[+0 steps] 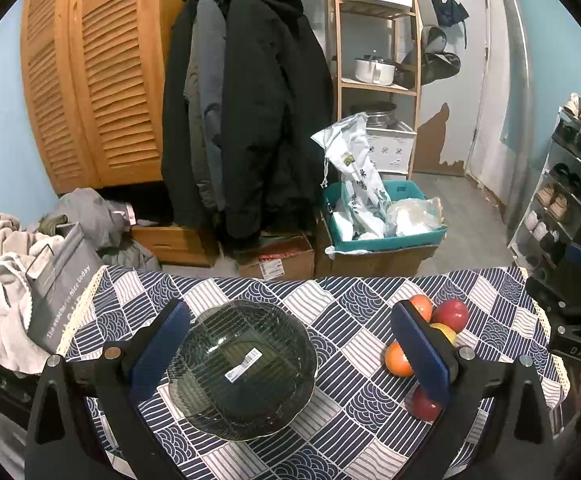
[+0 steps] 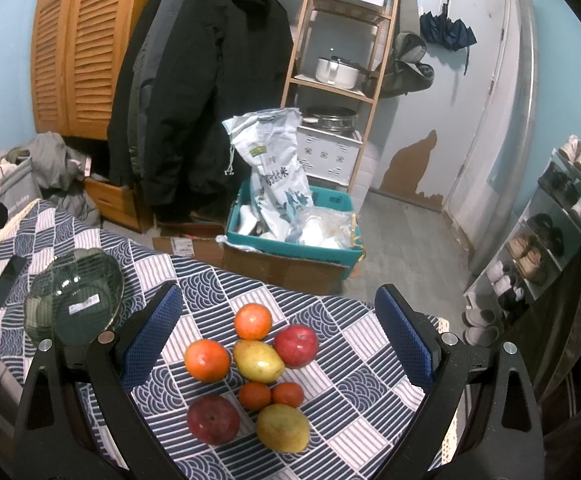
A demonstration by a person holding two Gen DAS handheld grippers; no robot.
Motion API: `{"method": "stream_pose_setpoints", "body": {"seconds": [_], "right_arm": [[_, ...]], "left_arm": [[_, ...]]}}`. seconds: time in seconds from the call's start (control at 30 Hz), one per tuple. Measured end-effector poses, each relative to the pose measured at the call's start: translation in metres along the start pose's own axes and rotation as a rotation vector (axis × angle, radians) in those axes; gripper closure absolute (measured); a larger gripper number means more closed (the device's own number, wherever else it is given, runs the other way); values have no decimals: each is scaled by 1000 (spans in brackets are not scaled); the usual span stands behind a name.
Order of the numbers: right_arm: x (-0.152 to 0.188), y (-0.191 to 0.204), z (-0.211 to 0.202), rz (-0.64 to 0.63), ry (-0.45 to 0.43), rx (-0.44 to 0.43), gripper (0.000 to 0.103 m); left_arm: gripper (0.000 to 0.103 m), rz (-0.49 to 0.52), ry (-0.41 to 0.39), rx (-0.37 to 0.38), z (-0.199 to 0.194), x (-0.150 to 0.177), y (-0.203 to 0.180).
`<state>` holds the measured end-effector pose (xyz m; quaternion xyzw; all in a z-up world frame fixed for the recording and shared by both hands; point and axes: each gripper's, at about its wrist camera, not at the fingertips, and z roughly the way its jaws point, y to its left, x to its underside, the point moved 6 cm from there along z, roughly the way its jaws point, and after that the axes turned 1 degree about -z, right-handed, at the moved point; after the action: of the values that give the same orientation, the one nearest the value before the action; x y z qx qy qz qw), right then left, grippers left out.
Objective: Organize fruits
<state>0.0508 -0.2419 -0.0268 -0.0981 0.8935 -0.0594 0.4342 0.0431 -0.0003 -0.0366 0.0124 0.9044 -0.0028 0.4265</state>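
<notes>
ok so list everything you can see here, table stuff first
glass bowl: 1, clear greenish, empty, table left, sticker inside
oranges: 2, orange, far and left side of the fruit pile
red apples: 2, red, one right, one near left
mangoes: 2, yellow-green, one in the pile centre, one nearest
small tomatoes: 2, red-orange, side by side between the mangoes
phone: 1, black, table's left edge beyond the bowl
tablecloth: 1, navy and white patchwork
coats: several, black and grey, hanging on rail
teal bin: 1, on cardboard box, holds bags
shoe rack: 1, right wall
left gripper: jaws open, flanking the bowl
right gripper: jaws open, above the fruit
</notes>
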Motion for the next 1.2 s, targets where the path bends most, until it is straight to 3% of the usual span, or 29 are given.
{"method": "stream_pose_setpoints", "body": {"seconds": [1.2], "right_arm": [[-1,-1,1,1,2,7,8]], "left_arm": [[1,6,4,1,2,3,-5]]}}
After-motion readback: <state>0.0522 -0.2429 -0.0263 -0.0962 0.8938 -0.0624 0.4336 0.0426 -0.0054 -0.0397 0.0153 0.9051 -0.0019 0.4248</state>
